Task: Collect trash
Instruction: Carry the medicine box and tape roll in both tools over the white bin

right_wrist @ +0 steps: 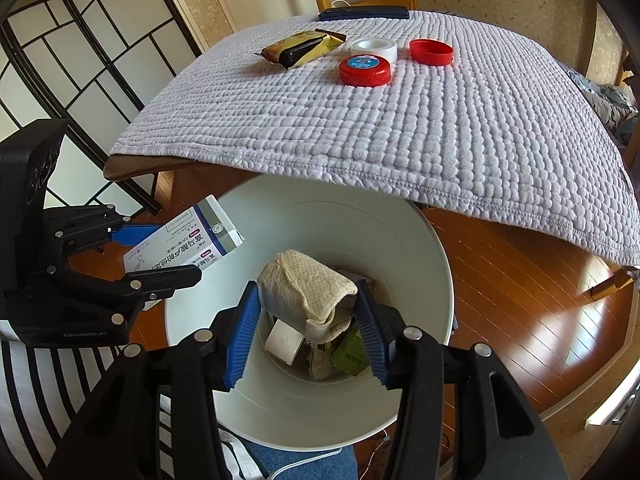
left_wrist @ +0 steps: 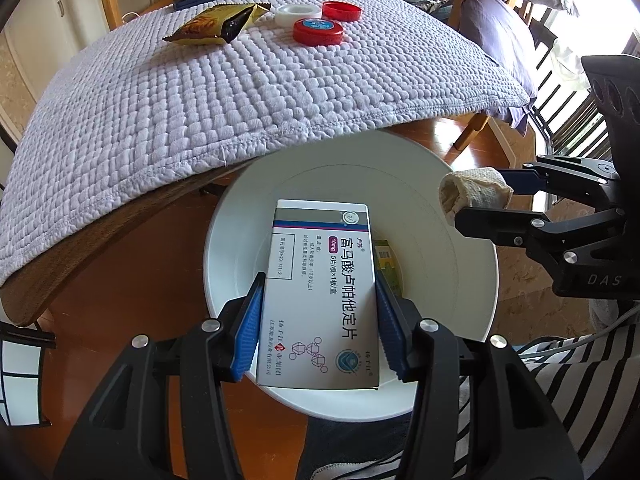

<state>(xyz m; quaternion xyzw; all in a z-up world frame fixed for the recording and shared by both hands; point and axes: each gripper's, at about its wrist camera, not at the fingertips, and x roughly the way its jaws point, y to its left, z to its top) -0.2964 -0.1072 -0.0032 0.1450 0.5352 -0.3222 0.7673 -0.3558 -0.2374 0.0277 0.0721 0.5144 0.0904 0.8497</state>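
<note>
Both loads hang over the white bin [right_wrist: 420,248], ready to drop: the left gripper [left_wrist: 318,320] is clamped on a medicine box [left_wrist: 320,300], the right gripper [right_wrist: 306,328] on a wadded paper towel [right_wrist: 308,288] (more trash waits on the quilted table cover [right_wrist: 400,128] beyond the bin).

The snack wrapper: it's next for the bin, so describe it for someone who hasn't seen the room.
On the quilted white tablecloth, near the far edge, lies the snack wrapper, left of the white tape roll. It is flat, crinkled, gold and dark brown, unlike the round red lids beside it.
</note>
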